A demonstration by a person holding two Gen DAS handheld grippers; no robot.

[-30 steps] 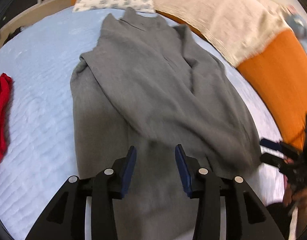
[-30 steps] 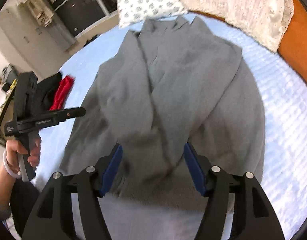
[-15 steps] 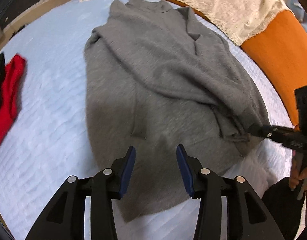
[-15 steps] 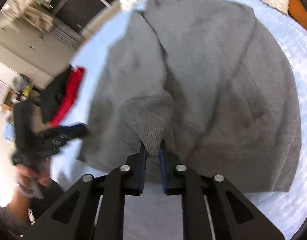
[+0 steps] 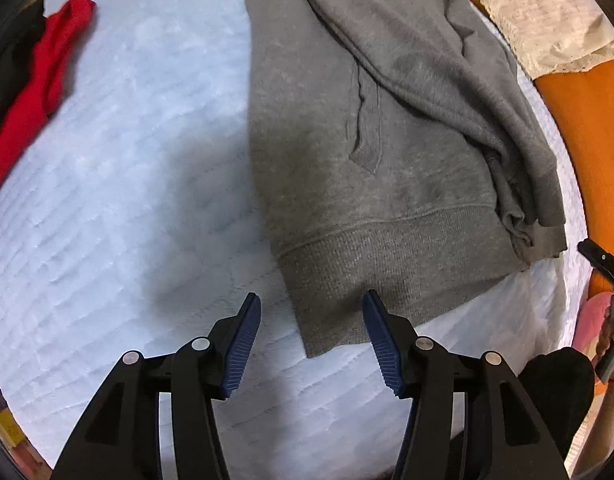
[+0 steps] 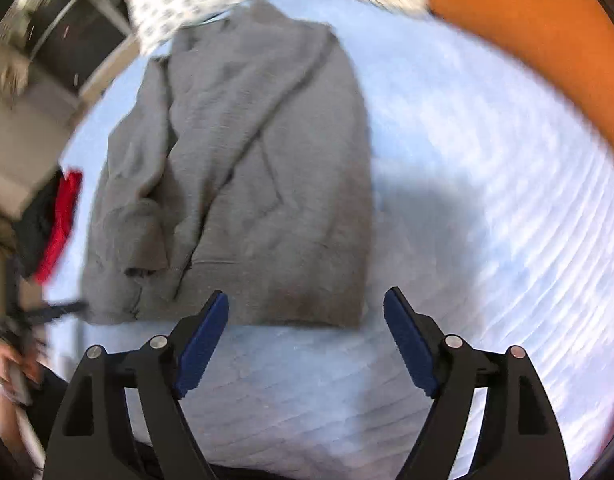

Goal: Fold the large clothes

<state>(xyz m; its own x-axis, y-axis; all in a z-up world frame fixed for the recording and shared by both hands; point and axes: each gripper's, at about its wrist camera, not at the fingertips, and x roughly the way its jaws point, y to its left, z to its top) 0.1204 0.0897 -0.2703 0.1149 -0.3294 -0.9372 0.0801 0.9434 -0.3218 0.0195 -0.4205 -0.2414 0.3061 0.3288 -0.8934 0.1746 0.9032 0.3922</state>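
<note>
Grey sweatshirt (image 5: 367, 152) lies lengthwise-folded on the bed (image 5: 127, 200); we hover our left gripper (image 5: 311, 340) and right gripper (image 6: 307, 340) spread at its six-o'clock hem corners, ready to lift.

No lettering, label, brand or number can be read anywhere in either wrist view at this moment.

light: even, fairly bright indoor | shadows: soft dark patches on the pale blue quilted bedspread (image 5: 119, 184) (image 6: 487, 168) | left wrist view: sharp | right wrist view: motion-blurred, worst at left rim | both: fisheye bending, black corners
</note>
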